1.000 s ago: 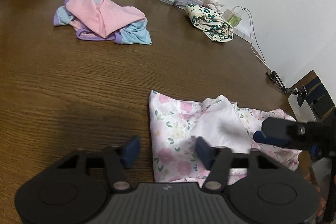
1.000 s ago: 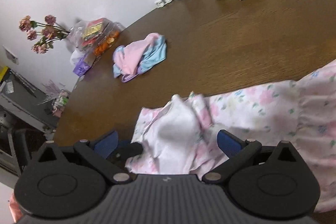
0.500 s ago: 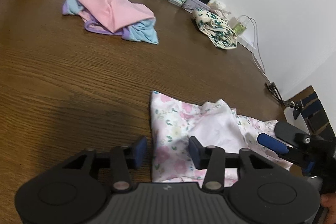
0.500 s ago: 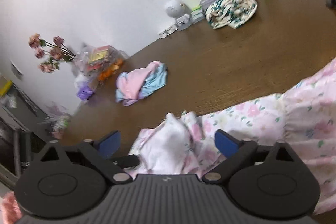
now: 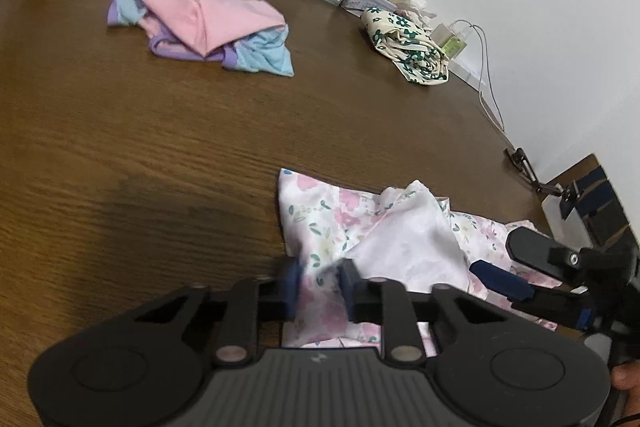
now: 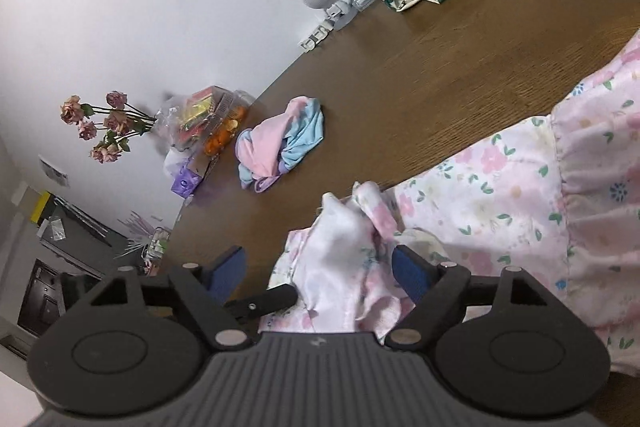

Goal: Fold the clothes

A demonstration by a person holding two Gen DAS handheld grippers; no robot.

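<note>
Fabric: pink floral garment [image 5: 320, 223], thin and soft, with a paler white inner face turned up in a rumpled peak.
Where it lies: on the brown wooden table [image 5: 160, 155], directly under and ahead of both claws.
Left claw [image 5: 318, 285]: fingers nearly together, with a bunch of the cloth's near left edge between them; it looks pinched, though the pads are blurred.
Right claw [image 6: 320, 267]: wide apart, straddling the raised white fold, gripping nothing.
Step in hand: judged to be taking hold of the edge before a fold.
Next move: right claw should pinch its side, then both lift and carry the edge over evenly.
Beyond the claws: pink-and-blue garment [image 5: 204, 19] and green-flowered cloth [image 5: 408, 47], well apart.
</note>
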